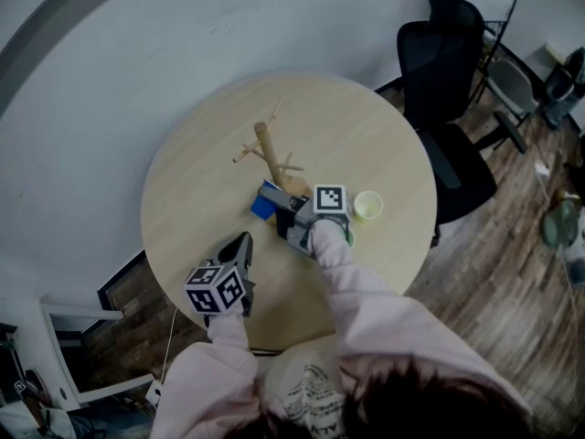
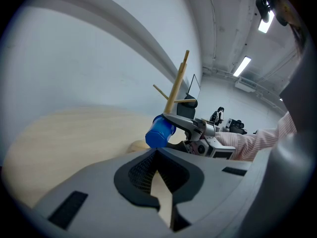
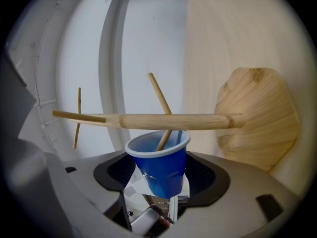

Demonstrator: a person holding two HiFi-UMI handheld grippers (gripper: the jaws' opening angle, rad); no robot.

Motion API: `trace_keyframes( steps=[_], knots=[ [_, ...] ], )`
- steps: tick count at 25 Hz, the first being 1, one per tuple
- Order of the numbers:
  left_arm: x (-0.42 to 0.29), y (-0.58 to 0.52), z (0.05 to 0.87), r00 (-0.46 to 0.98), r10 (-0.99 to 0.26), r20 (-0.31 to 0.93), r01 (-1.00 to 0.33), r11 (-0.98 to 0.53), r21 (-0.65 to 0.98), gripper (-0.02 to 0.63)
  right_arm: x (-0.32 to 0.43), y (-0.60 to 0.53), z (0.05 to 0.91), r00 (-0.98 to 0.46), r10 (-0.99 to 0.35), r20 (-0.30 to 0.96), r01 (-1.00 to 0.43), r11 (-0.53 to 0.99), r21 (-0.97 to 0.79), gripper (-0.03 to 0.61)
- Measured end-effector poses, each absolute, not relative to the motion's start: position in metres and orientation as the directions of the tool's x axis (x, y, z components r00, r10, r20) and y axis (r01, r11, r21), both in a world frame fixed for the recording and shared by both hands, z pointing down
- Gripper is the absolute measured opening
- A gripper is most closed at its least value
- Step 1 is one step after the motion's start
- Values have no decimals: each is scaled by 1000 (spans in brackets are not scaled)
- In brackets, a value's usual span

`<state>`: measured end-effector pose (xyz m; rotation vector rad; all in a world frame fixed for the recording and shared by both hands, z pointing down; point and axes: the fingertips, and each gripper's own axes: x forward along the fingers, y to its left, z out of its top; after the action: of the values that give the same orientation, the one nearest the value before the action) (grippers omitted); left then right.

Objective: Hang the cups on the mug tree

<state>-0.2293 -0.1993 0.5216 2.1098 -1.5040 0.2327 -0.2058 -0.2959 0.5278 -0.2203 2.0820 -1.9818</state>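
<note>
The wooden mug tree [image 1: 267, 144] stands near the middle of the round table [image 1: 366, 126]. My right gripper [image 1: 268, 199] is shut on a blue cup [image 1: 262, 209] just in front of the tree's base. In the right gripper view the blue cup [image 3: 161, 168] lies on its side between the jaws. Its mouth faces the tree [image 3: 163, 121], and one peg [image 3: 161, 103] reaches into it. A pale green cup [image 1: 367, 206] stands upright to the right of that gripper. My left gripper [image 1: 242, 242] hovers nearer the front edge, shut and empty, and its view shows the blue cup [image 2: 160, 131] and the tree [image 2: 177, 86].
A black office chair [image 1: 448, 71] stands at the table's far right. White wall curves behind the table, with wooden floor and some clutter to the right. The tree's other pegs [image 1: 245, 155] stick out to the left and back.
</note>
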Motion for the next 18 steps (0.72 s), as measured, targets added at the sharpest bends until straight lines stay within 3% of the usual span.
trace_keyframes(
  steps=[15, 18],
  knots=[
    [-228, -200, 523, 362, -821, 442, -920, -236, 314, 0, -201, -306, 528, -939, -329, -99, 101, 12, -995, 315],
    [-227, -200, 523, 362, -820, 444, -920, -237, 312, 0, -199, -307, 527, -934, -341, -104, 109, 6, -994, 344]
  ],
)
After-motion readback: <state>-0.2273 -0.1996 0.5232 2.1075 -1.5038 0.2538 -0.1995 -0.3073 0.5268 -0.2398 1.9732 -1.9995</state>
